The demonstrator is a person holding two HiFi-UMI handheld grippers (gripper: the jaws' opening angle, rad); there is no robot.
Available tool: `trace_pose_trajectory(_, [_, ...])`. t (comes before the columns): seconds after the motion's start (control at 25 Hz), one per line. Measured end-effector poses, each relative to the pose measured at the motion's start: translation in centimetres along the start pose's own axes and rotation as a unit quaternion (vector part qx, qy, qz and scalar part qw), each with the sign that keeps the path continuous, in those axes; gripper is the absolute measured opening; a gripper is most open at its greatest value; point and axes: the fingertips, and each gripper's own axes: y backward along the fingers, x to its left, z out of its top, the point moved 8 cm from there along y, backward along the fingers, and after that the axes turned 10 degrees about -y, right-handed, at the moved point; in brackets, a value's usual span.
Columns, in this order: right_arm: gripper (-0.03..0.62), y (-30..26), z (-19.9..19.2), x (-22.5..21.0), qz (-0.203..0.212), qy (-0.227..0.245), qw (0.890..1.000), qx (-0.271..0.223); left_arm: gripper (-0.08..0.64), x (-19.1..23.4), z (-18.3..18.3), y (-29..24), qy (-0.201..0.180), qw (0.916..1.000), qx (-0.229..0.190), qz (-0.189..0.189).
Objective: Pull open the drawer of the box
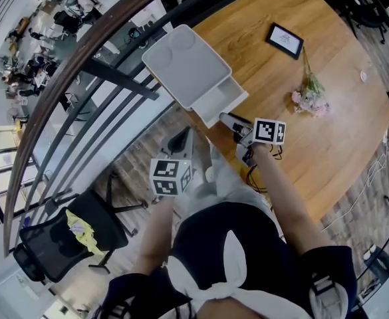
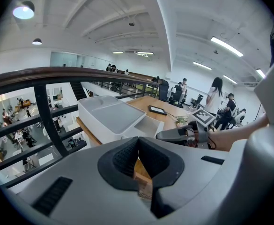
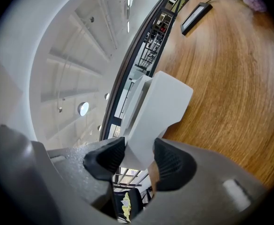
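Box (image 1: 186, 62) sat at tabletop (image 1: 314, 65) edge; drawer (image 1: 222, 98) partly out, facing person; right gripper (image 3: 137, 156) nearer, fingers clamped on drawer front; pull looked due straight back; left gripper (image 2: 137, 138) fingers together, idle beside tabletop.

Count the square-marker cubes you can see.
2. One cube sits off the wooden table's edge; the other is over the table by the white box's drawer. None appears hidden.

Beyond the left tool (image 2: 137, 145), jaws together and empty: white box (image 2: 109, 117), drawer (image 2: 150, 125) out, right tool (image 2: 172, 135) at it.
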Motion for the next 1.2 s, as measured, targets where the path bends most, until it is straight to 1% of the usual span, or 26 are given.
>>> trace_pose_trajectory(1.2, [0.195, 2.7, -1.4, -0.7, -0.002, -0.005, 1.000, -0.004, 0.018, -1.8, 0.1, 0.8, -0.013, 0.9999, -0.007, -0.007])
